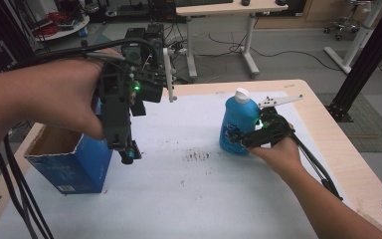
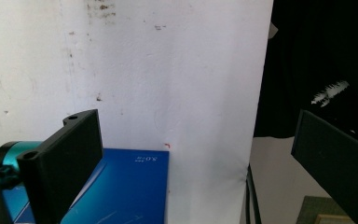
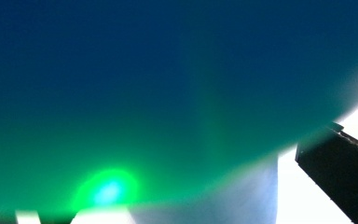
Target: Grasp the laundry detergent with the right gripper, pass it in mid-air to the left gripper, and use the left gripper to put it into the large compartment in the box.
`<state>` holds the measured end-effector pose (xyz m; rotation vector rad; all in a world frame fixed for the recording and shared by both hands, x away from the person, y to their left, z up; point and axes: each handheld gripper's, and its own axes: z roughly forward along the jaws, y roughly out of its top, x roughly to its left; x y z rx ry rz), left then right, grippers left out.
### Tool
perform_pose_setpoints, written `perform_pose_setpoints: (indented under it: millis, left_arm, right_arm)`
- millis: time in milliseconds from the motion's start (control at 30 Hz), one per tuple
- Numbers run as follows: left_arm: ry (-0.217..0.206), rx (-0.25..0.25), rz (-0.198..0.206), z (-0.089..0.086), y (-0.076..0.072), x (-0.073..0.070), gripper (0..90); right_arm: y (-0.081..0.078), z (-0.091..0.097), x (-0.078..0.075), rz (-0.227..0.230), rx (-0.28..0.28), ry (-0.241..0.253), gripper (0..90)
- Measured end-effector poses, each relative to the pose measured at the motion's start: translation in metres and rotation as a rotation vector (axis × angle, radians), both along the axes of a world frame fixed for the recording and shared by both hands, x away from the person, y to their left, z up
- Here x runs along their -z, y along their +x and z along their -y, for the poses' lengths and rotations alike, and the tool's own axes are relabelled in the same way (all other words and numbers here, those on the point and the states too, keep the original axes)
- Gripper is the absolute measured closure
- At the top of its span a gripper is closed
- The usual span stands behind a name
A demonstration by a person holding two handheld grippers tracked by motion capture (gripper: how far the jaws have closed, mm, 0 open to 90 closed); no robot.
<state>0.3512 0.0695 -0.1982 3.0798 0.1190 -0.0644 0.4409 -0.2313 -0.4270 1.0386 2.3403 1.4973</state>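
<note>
A blue bottle [image 1: 236, 122] with a white cap [image 1: 241, 94] stands upright right of the middle of the white mat [image 1: 189, 199]. My right gripper [image 1: 236, 139] is shut on its lower body from the near right. In the right gripper view the bottle's blue wall [image 3: 168, 84] sits very close, with one black finger [image 3: 340, 172] beside it. An open-topped blue box [image 1: 74, 162] stands at the left edge. My left gripper [image 1: 124, 149] points down above the box's right side, open with nothing between its fingers [image 2: 191, 116]. The box lid [image 2: 126, 186] lies below it.
Dark smudges [image 1: 196, 156] mark the mat's middle. The wooden table edge [image 1: 348, 164] runs along the right. Cables [image 1: 15, 189] hang at the near left. A black frame post [image 1: 363, 59] and a desk [image 1: 219, 10] stand beyond the table.
</note>
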Motion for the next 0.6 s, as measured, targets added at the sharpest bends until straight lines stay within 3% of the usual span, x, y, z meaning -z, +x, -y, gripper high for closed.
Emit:
perform_pose_setpoints:
  millis: [600]
  left_arm:
    - [-0.002,-0.007,-0.002,-0.0022,0.0016,0.0006,1.9]
  right_arm:
    - [0.0004,0.0019,-0.0002,0.013,-0.013,0.025,16.5]
